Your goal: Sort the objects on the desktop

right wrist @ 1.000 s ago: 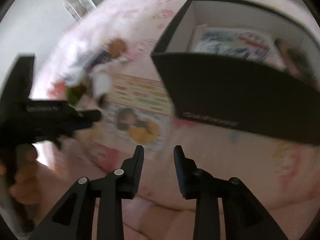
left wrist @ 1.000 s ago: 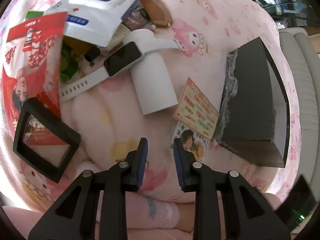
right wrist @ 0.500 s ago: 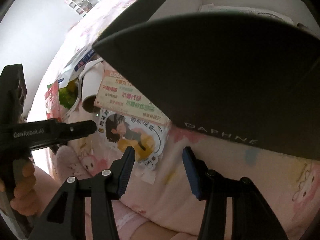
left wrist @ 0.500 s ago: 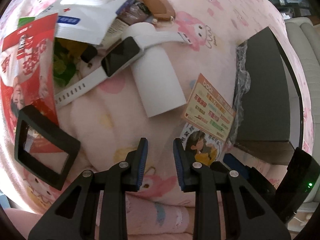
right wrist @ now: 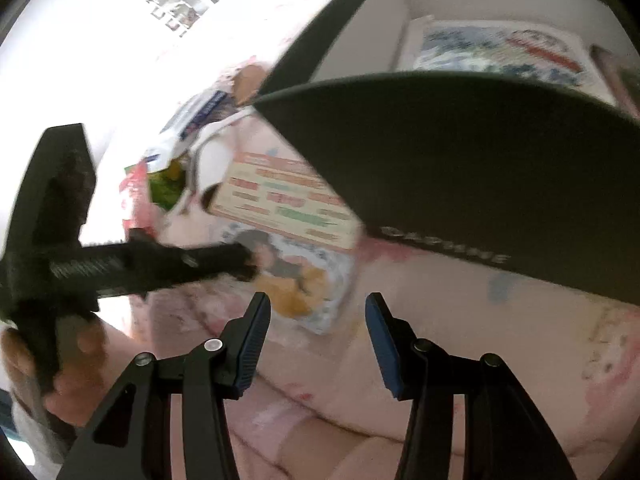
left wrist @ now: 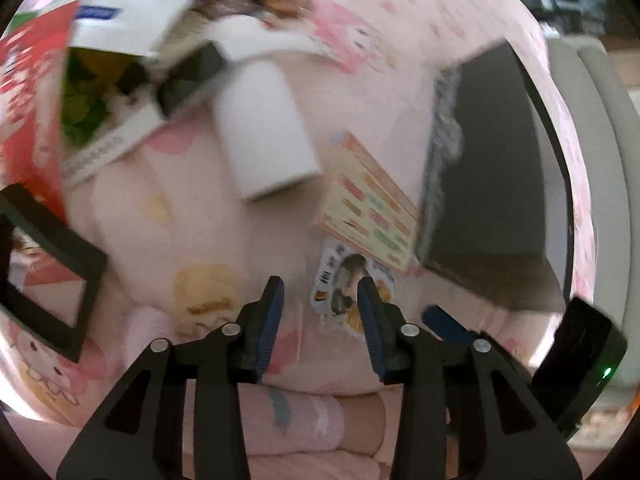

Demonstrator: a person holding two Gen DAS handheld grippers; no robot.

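A cartoon-girl card (left wrist: 340, 280) lies on the pink blanket, partly under an orange leaflet (left wrist: 372, 208) that leans against the black box (left wrist: 492, 184). My left gripper (left wrist: 320, 304) hovers at the card's left edge, its jaws opening with nothing between them. In the right wrist view the same card (right wrist: 296, 280) and leaflet (right wrist: 280, 204) sit just ahead of my right gripper (right wrist: 318, 312), which is open and empty. There the left gripper (right wrist: 246, 260) reaches in from the left over the card. A white bottle (left wrist: 268, 132) and a smartwatch (left wrist: 188, 76) lie farther back.
The black box's near wall (right wrist: 460, 168) looms close on the right; a printed pack (right wrist: 496, 52) lies inside. A wipes pack (left wrist: 148, 12), red packet (left wrist: 28, 100) and black frame (left wrist: 44, 268) crowd the left. A hand (right wrist: 68, 360) holds the left tool.
The left jaws have spread wider and the left gripper has edged right toward the cartoon card. The right jaws opened wider, and that gripper dropped closer to the card beside the box.
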